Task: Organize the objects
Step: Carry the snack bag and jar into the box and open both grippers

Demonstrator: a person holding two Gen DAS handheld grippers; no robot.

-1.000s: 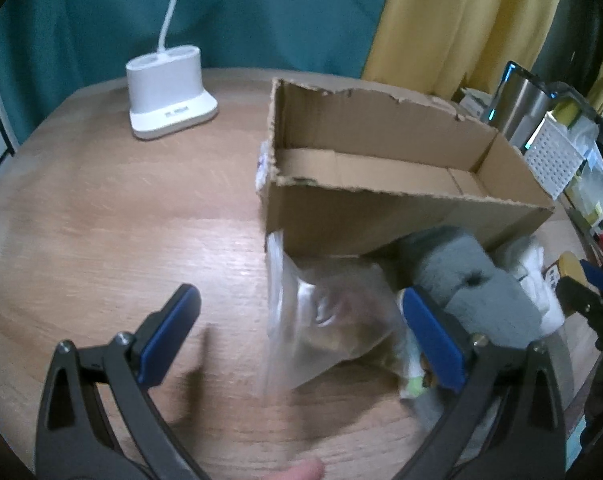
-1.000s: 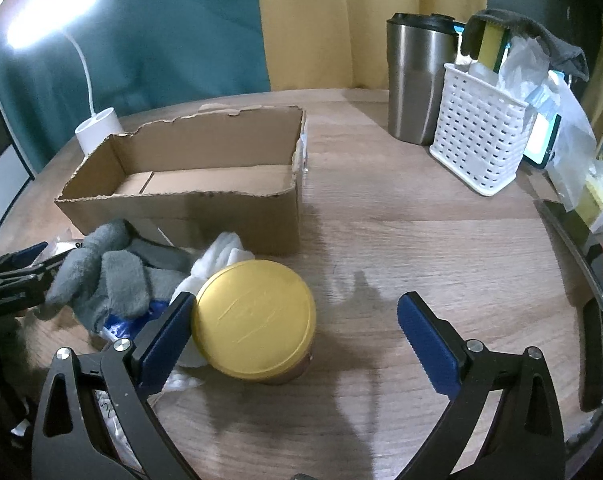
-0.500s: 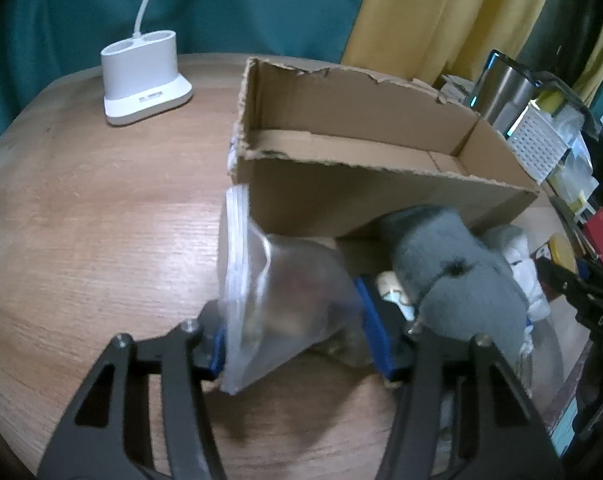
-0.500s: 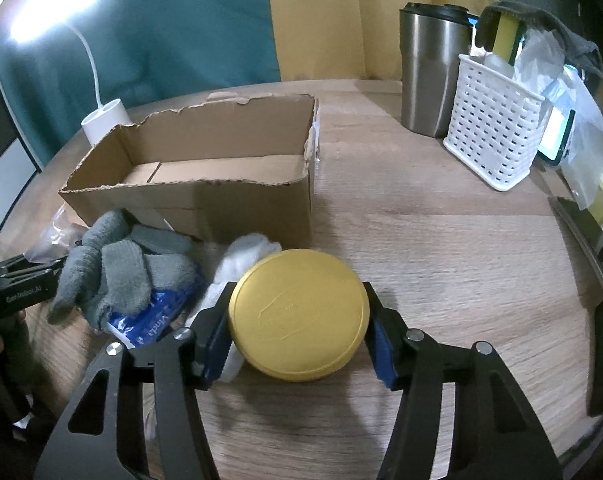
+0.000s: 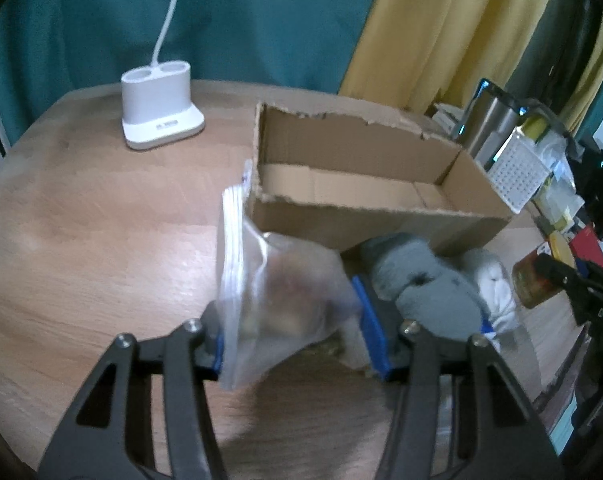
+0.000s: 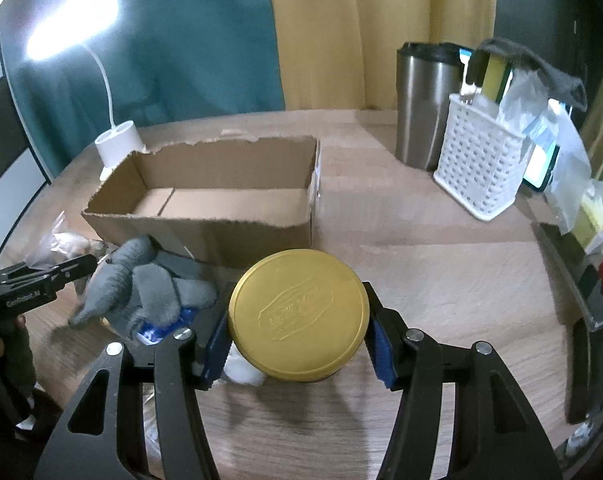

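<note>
Left wrist view: left gripper (image 5: pixel 297 334) clamped on a clear zip-top plastic bag (image 5: pixel 277 300) with brownish contents, blue pads pressing both sides of it; bag raised and tilted, its sealed edge overlapping the near left corner of the open brown cardboard box (image 5: pixel 365 188). Box on the round wooden table (image 5: pixel 81 232), torn along its rim, inside bare. Just right of the bag, against the box's front wall, a fluffy grey glove (image 5: pixel 425 288) with a white cloth (image 5: pixel 497 292) beside it. Far left on the table, a white lamp base (image 5: pixel 161 120) with a thin white stalk. Far right, the dark tips of the right gripper (image 5: pixel 557 276) against a gold-lidded jar (image 5: pixel 537 280). Behind the box, a steel tumbler (image 5: pixel 489 128) and a white perforated basket (image 5: pixel 517 172).

Right wrist view: right gripper (image 6: pixel 299 334) closed on the jar (image 6: pixel 299 312), blue pads touching opposite sides of the round gold lid; whether lifted off the table (image 6: pixel 441 264), hard to tell. Box (image 6: pixel 217 200) directly beyond the jar. Glove (image 6: pixel 141 284) left of the jar, over a blue packet (image 6: pixel 157 328). Left gripper (image 6: pixel 45 276) at the left edge, bag (image 6: pixel 67 238) bunched at its tips. Tumbler (image 6: pixel 421 100) and basket (image 6: pixel 477 160) at back right, touching.
</note>
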